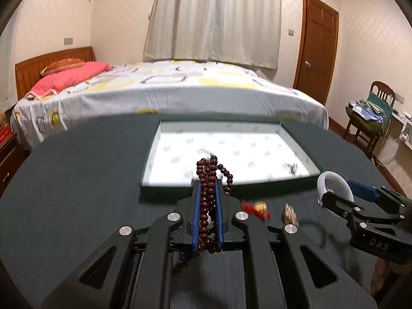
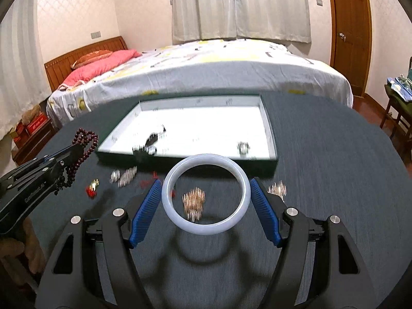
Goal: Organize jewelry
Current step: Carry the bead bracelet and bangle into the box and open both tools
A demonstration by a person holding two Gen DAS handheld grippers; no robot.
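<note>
The right hand-held gripper [image 2: 206,198] grips a white jade-like bangle [image 2: 206,228] between its blue pads, lifted above the dark round surface [image 2: 334,167], its shadow below. At left, the left hand-held gripper [image 2: 77,152] clamps a dark red bead strand [image 2: 86,141]. Ahead sits a shallow white-lined tray [image 2: 270,128] with small blurred pieces inside. More blurred trinkets lie scattered on the surface near the tray's front edge.

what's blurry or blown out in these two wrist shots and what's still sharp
Left wrist view: the white tray floor glares nearly blank, small pieces on the table smear; the bead string in the left gripper stays sharp. Right wrist view: same tray glare, loose jewelry streaked; the white bangle in the right gripper is crisp, shadow beneath. Both bend at the edges.
</note>
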